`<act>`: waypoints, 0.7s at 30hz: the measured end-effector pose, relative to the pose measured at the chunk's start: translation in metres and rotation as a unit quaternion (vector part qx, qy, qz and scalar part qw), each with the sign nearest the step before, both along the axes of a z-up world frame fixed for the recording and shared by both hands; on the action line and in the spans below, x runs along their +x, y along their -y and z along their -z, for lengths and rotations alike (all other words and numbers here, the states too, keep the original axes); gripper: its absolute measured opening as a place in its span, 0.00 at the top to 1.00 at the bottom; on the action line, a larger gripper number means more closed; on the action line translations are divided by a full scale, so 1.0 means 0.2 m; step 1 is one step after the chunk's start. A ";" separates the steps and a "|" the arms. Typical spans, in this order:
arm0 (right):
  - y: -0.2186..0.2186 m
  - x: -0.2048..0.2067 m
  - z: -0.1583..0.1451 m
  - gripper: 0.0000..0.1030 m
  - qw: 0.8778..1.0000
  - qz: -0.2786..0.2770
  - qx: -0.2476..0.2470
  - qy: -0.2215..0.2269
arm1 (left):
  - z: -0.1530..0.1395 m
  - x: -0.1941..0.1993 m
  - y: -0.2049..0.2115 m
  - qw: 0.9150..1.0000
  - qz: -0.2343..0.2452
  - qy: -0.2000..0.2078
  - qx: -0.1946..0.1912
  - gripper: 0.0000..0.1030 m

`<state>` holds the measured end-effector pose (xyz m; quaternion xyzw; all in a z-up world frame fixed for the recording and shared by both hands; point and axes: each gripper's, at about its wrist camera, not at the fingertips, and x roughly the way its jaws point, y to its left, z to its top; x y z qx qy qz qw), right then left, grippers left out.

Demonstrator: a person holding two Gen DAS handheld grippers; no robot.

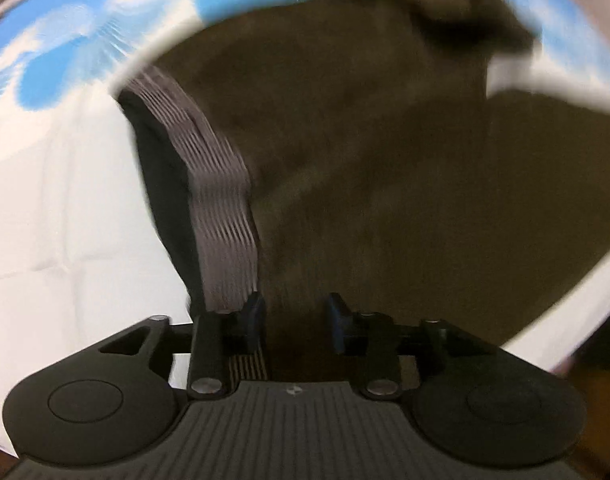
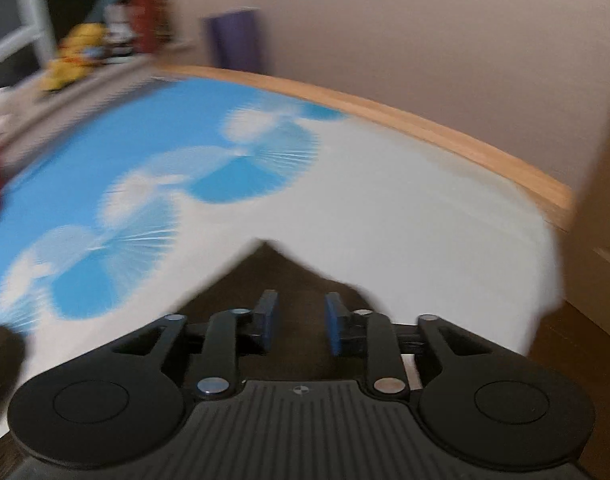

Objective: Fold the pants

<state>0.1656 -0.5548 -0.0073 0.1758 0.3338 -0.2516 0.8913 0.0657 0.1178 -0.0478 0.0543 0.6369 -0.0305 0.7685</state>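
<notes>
Where the left wrist view looks steeply down, the left tongs (image 1: 295, 320) stand parted at the lower middle of the frame, blue pads apart with brown cloth showing between them and no pad pressing on it: released. Pants (image 1: 365, 160), brown, fill the middle and right of that frame, lying on a sheet (image 1: 53, 200) that is white with blue-and-white round patterns toward the upper left. Waistband (image 1: 221, 200), grey and ribbed, runs from centre left down to just beside the left pad. Right tongs (image 2: 301, 324), lower middle of the right wrist view, likewise parted and released, above a pointed corner of the brown cloth. Wooden edge (image 2: 425, 128) borders the sheet at upper right; plain wall (image 2: 425, 20) behind. Blurred coloured objects (image 2: 85, 56) sit at upper left, not identifiable.
</notes>
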 end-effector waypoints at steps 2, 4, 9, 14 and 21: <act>-0.10 0.04 0.00 0.66 0.998 -0.067 0.010 0.008 | 0.03 -0.01 0.10 0.998 0.053 -0.007 0.044 0.53; -0.21 0.06 -0.01 0.66 0.992 -0.127 0.009 0.010 | -0.01 0.03 0.12 0.998 0.041 0.000 0.044 0.53; -0.47 0.12 -0.09 0.66 0.969 -0.243 -0.042 0.025 | -0.22 0.14 0.10 0.995 -0.021 0.092 -0.008 0.53; -0.70 0.17 -0.16 0.75 0.948 -0.311 -0.049 0.048 | -0.30 0.28 0.14 0.989 -0.070 0.126 -0.020 0.87; -0.85 0.37 -0.21 0.94 0.943 -0.317 0.063 0.085 | -0.46 0.43 0.26 0.973 -0.127 0.185 -0.055 0.95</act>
